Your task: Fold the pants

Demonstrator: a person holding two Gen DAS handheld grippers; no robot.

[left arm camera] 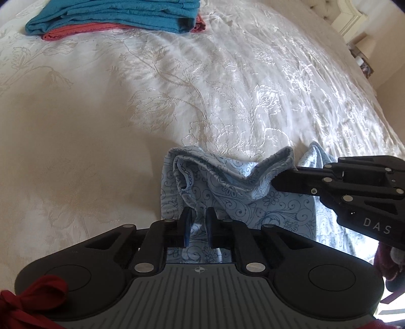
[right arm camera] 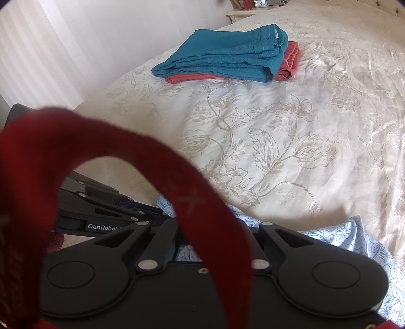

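Light-blue pants (left arm camera: pixel 253 202) with a dark swirl print lie bunched on the cream floral bedspread (left arm camera: pixel 101 126), waistband up. My left gripper (left arm camera: pixel 199 221) is low over the waistband near its label, its two pads closed on a hanging fold of the cloth. From the right, my right gripper (left arm camera: pixel 276 181) is shut on the waistband's other edge. In the right wrist view the pants (right arm camera: pixel 349 235) show past the gripper body. A red strap (right arm camera: pixel 202 215) hides that gripper's fingers there. The left gripper (right arm camera: pixel 162 216) reaches in from the left.
Folded teal pants (right arm camera: pixel 227 55) lie on a folded coral garment (right arm camera: pixel 288 63) at the far side of the bed. Behind the bed stands a nightstand (right arm camera: pixel 240 11) with a clock. A white wall (right arm camera: pixel 50 50) runs along the left. Red cloth (left arm camera: pixel 33 301) sits by the left gripper's body.
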